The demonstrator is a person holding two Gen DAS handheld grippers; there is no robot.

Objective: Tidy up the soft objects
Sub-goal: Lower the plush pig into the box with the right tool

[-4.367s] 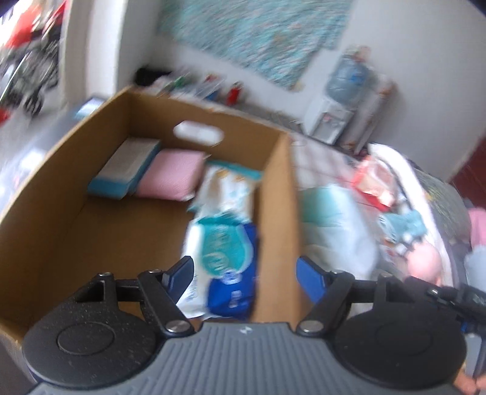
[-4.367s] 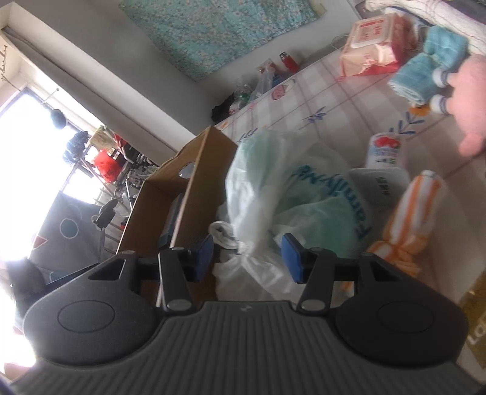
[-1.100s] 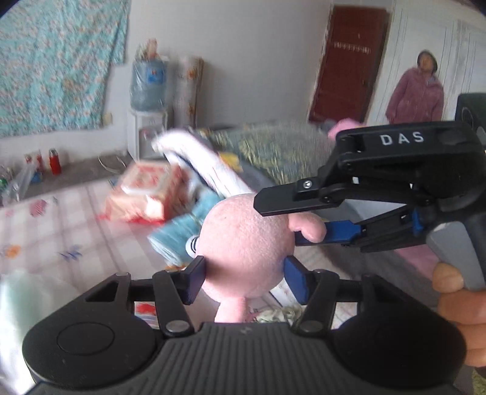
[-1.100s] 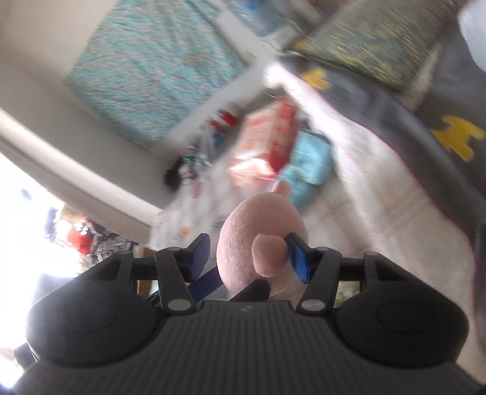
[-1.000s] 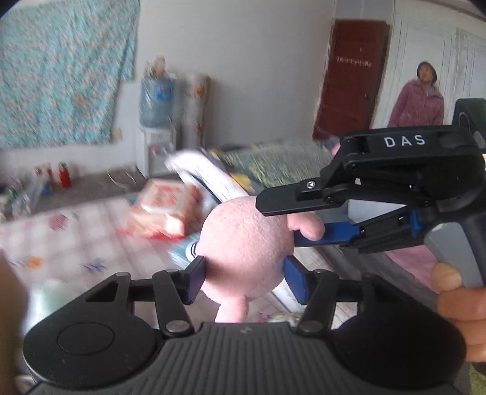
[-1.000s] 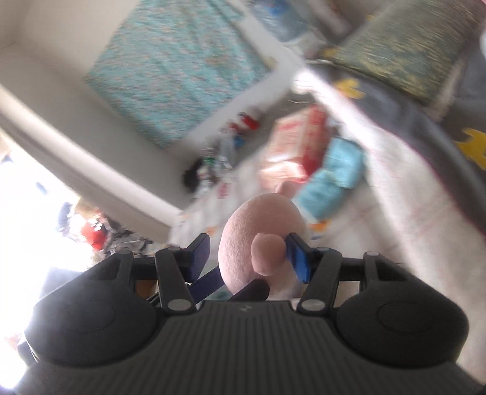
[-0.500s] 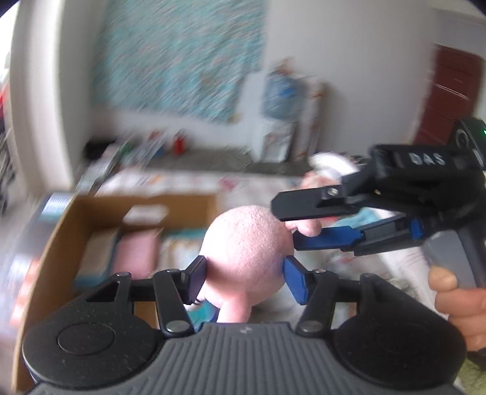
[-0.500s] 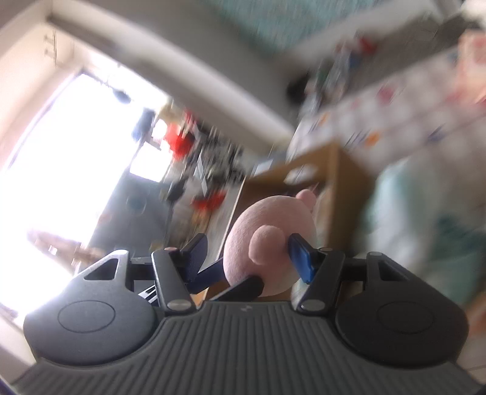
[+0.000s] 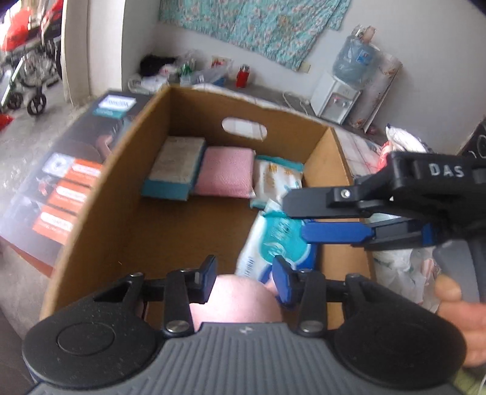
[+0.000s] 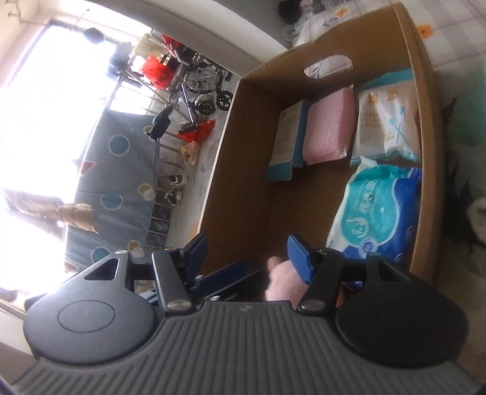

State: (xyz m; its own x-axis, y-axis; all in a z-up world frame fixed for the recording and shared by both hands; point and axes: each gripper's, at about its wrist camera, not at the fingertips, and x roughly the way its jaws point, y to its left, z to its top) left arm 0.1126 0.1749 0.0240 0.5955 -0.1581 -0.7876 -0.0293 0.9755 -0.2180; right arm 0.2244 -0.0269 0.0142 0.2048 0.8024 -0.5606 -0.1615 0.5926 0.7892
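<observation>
One cardboard box (image 9: 127, 170) holds four packs along its far and right walls: one teal-edged box-shaped pack (image 9: 176, 168), one pink pack (image 9: 226, 176), one white wipes pack (image 9: 278, 179) and one blue-and-white pack (image 9: 275, 243). One pink plush toy (image 9: 237, 299) sits at the box's near end. Two tools are in view.

Bg: floral teal cloth (image 9: 258, 27) on wall, water dispenser (image 9: 337, 100) w/ bottle, red bottle (image 9: 242, 76) by wall, wheelchair (image 10: 203, 91) outside.
</observation>
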